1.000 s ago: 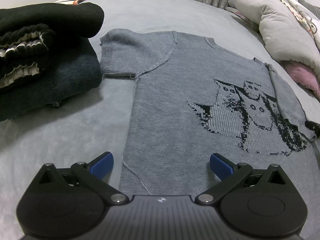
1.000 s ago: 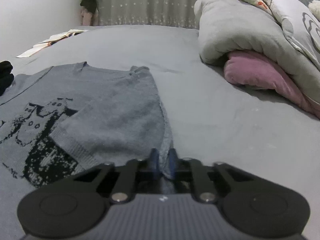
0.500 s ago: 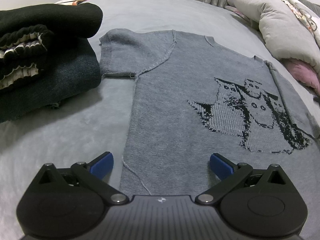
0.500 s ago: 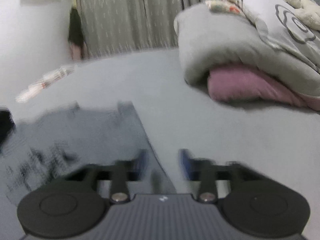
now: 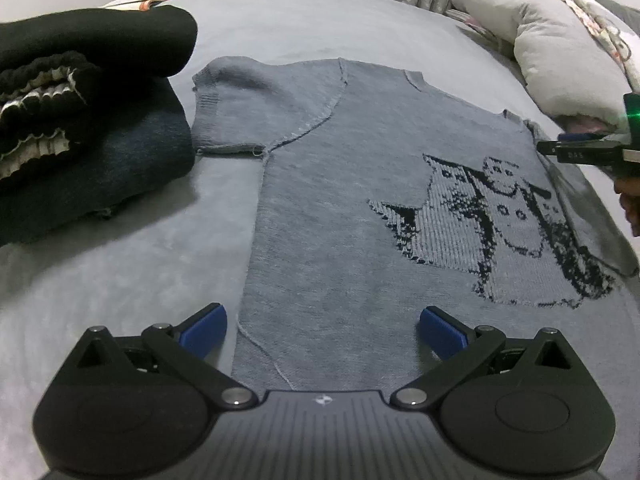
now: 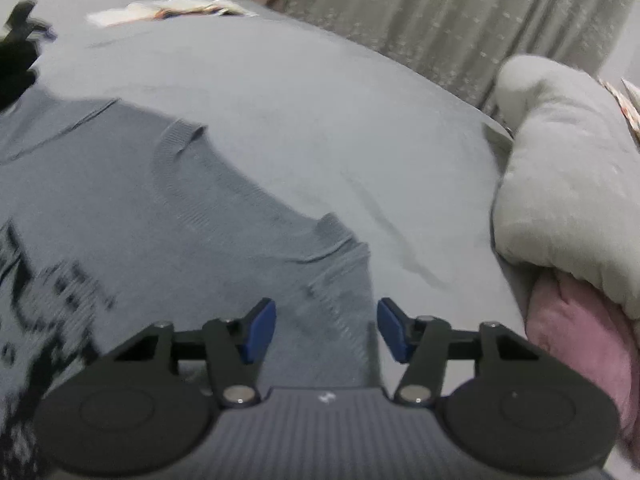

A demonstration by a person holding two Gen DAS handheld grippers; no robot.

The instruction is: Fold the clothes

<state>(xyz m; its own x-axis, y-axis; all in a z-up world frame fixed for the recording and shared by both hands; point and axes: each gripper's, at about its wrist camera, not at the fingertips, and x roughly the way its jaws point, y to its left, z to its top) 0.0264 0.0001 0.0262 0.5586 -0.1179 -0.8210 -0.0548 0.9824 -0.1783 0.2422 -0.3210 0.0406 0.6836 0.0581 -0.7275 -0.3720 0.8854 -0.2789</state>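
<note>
A grey knit sweater [image 5: 340,200] with a black animal pattern lies flat on the grey bed, its right sleeve folded in over the body. My left gripper [image 5: 322,330] is open low over the hem, one blue pad on each side of the left side seam. My right gripper [image 6: 328,330] hovers at the sweater's [image 6: 160,220] right shoulder edge. Its jaws are apart and closing, with the fabric lying beneath the gap and not pinched. In the left wrist view the right gripper [image 5: 580,148] shows side-on at the right edge.
A stack of folded dark clothes [image 5: 80,140] sits left of the sweater. A rolled grey duvet [image 6: 568,184] with a pink cushion [image 6: 580,320] under it lies to the right. Papers [image 6: 168,8] lie at the bed's far end, before a curtain [image 6: 440,20].
My right gripper let go of the sweater's side edge, opened, and swung along that edge up to the shoulder, tilting as it went. The left gripper stayed put.
</note>
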